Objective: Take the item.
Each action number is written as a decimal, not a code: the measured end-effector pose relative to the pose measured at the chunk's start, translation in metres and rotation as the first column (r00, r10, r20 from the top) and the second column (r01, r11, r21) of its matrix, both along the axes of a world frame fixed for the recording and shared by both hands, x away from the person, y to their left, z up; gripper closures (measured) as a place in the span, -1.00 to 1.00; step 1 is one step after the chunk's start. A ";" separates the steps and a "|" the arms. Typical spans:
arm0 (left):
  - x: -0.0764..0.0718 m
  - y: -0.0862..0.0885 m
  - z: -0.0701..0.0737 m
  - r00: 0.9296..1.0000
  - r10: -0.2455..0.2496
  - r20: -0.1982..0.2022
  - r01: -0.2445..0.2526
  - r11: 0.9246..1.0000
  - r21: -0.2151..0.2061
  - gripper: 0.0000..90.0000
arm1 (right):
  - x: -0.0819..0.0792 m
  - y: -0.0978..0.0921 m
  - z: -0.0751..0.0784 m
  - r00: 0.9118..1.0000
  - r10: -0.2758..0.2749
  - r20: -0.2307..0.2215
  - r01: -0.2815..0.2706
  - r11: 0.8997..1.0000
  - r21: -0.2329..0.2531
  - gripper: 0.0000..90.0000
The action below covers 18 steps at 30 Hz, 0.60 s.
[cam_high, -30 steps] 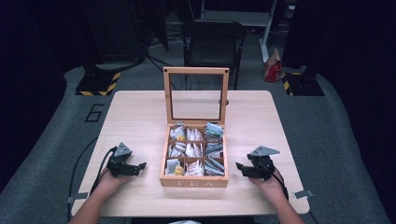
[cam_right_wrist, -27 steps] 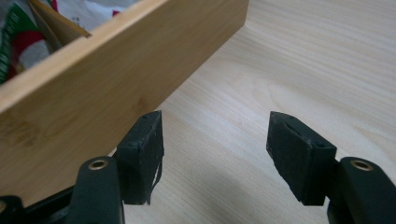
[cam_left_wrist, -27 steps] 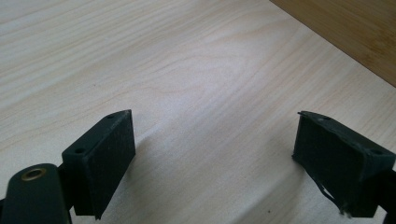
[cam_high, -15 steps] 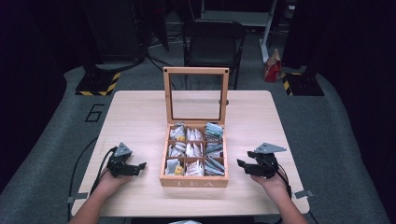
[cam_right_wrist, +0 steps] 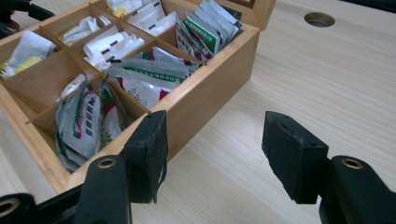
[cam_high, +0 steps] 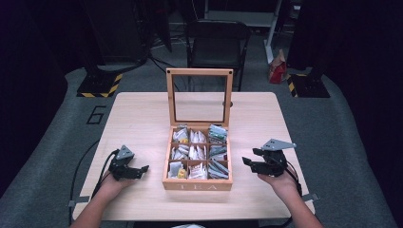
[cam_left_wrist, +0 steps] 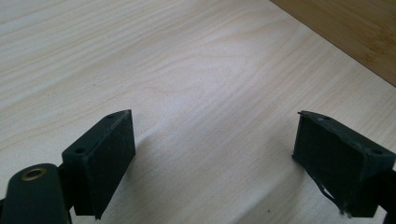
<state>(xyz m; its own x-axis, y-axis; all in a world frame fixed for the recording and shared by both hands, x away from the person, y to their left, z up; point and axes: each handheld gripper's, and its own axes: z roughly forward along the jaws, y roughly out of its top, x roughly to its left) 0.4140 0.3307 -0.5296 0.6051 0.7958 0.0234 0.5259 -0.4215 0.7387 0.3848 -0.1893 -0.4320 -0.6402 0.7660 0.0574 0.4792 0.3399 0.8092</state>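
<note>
Tea box [cam_high: 197, 183] sits mid-table [cam_high: 142, 118], lid up, sachets [cam_right_wrist: 140, 84] filling its compartments — I see left gripper [cam_high: 138, 171] and right gripper [cam_high: 251, 163] flanking it, jaws spread, holding nothing.

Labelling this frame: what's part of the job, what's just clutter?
Job:
tea box, lid open
sachets in its compartments
left claw, open, beside box
right claw, open, beside box

Clutter:
chair
red bag on floor
table hole

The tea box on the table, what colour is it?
The tea box is light honey-brown wood, clearest in the right gripper view.
</note>
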 end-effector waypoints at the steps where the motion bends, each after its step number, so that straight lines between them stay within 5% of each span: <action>1: 0.000 0.000 0.000 1.000 0.000 0.000 0.000 1.000 0.000 -0.73 | -0.001 0.001 0.003 1.000 -0.002 0.006 0.002 1.000 0.001 -0.10; 18: 0.000 0.000 0.000 1.000 -0.001 -0.002 0.001 1.000 0.001 -0.73 | -0.004 0.010 0.030 0.998 0.050 0.024 -0.050 0.999 0.000 0.05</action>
